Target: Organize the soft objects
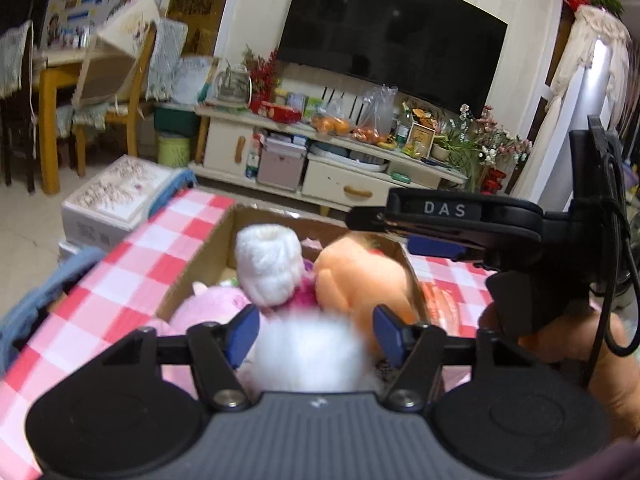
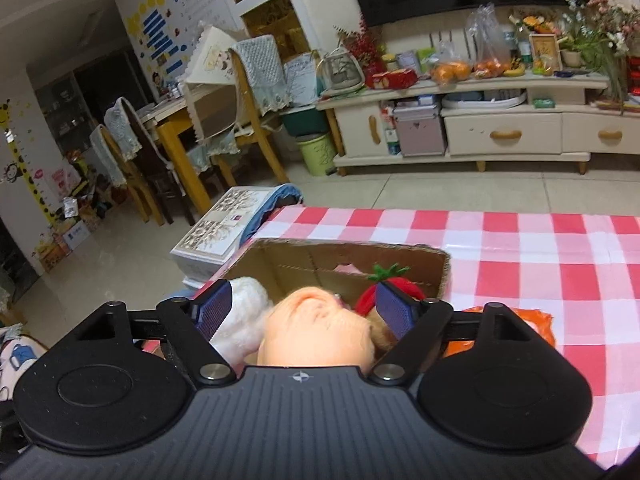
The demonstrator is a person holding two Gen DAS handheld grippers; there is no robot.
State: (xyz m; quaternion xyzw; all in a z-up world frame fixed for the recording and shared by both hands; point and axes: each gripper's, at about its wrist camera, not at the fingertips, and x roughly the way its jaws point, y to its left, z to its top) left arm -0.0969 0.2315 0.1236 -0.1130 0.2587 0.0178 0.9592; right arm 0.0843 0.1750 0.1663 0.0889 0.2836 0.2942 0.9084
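1. Our left hand-held gripper (image 1: 314, 330) has a ribbed dark grey body, black arms and blue ridged fingers (image 1: 242, 334).
2. Silver screws (image 1: 230, 397) pin its linkages.
3. Our right hand-held gripper (image 2: 304, 308) matches it, with a small compass-like mark (image 2: 298, 376).
4. From the left wrist view, its side reads "DAS" (image 1: 445, 209), with a black cable (image 1: 612, 264).

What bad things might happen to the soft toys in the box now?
1. The cardboard box looks piled high: the white plush and the orange plush stick up above its rim, so one might roll out onto the checked tablecloth.
2. Both the left gripper and the right gripper are open close over the pile, so pulling away could snag a toy.
3. The box sits near the table's corner, so a bump might push it off.
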